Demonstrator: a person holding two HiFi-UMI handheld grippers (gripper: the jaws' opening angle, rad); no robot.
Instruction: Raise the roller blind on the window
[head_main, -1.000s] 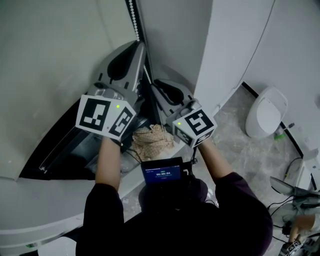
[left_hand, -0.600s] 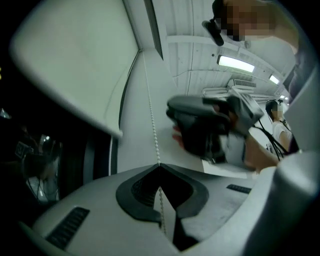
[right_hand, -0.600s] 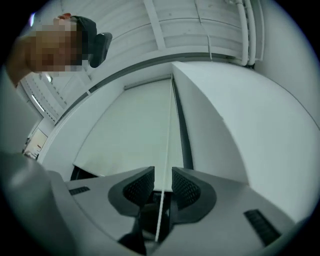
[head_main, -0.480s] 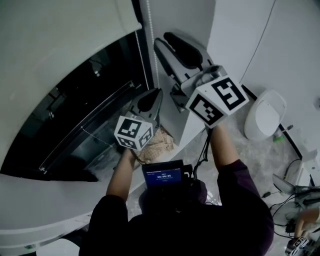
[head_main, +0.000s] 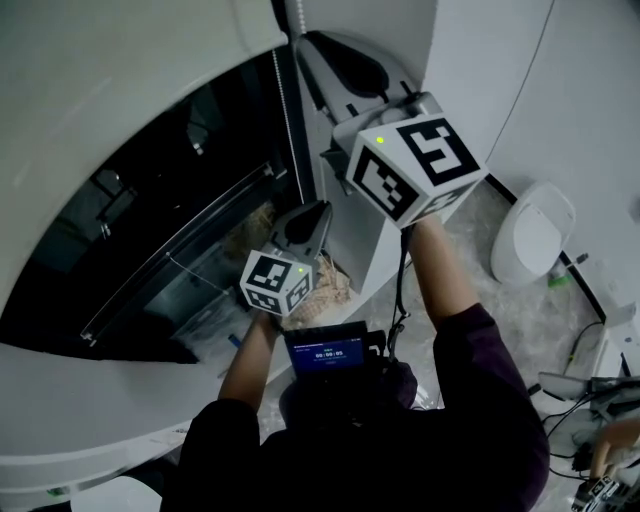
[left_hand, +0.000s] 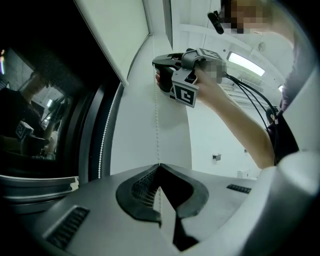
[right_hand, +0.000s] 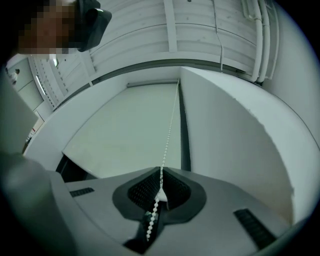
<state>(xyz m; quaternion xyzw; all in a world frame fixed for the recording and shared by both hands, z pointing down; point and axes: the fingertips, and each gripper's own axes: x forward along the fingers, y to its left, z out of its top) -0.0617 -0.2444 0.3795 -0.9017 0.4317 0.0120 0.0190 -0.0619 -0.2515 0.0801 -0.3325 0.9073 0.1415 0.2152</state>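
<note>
The white roller blind (head_main: 120, 70) covers the top of the dark window (head_main: 170, 230); its lower edge sits high. A white bead chain (head_main: 287, 100) hangs along the window's right frame. My left gripper (head_main: 320, 207) is low and shut on the chain (left_hand: 156, 125), which enters its jaws at the tips (left_hand: 159, 165). My right gripper (head_main: 305, 38) is raised well above it, also seen from below (left_hand: 158, 75). Its jaws are closing, and the chain (right_hand: 170, 125) runs between them, pinched at the tips (right_hand: 160, 171), with the loose end trailing back through the jaws. The blind (right_hand: 130, 125) fills the view beyond.
A white wall pier (head_main: 480, 80) stands right of the window. A toilet (head_main: 530, 225) sits on the gritty floor at right, with cables near the bottom right corner. A woven sack (head_main: 325, 285) lies under the sill. A small screen (head_main: 325, 350) hangs on the person's chest.
The left gripper has dropped down with the chain and the blind's edge has risen, baring more dark glass. The right gripper has climbed high up the chain.
</note>
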